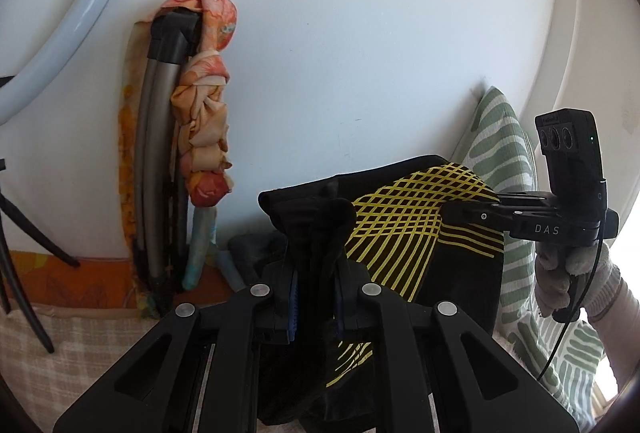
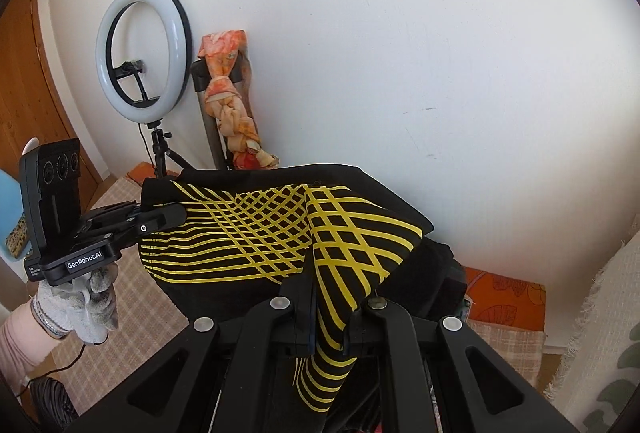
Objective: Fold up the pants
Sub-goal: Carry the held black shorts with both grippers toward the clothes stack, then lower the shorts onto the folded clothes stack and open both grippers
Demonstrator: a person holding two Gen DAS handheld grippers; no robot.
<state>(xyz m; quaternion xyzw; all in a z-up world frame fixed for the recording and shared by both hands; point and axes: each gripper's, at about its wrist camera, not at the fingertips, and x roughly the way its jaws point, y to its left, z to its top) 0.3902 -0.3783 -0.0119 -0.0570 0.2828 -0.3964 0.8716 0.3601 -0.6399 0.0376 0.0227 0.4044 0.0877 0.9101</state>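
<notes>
The pants (image 1: pixel 416 229) are black with a yellow criss-cross line pattern. They hang in the air, stretched between my two grippers above the bed. My left gripper (image 1: pixel 314 297) is shut on a bunched black edge of the pants. It shows in the right wrist view (image 2: pixel 172 217) clamped on the pants' left end. My right gripper (image 2: pixel 330 317) is shut on a yellow-striped fold of the pants (image 2: pixel 256 233). It shows in the left wrist view (image 1: pixel 452 211) gripping the pants' right end. The pants' lower part is hidden behind the grippers.
A white wall is close behind. A folded metal frame wrapped in orange floral cloth (image 1: pixel 204 129) leans on it. A ring light (image 2: pixel 144 45) on a tripod stands at the left. A green-patterned pillow (image 1: pixel 508 153) is at the right. A checked bedcover (image 2: pixel 132 297) lies below.
</notes>
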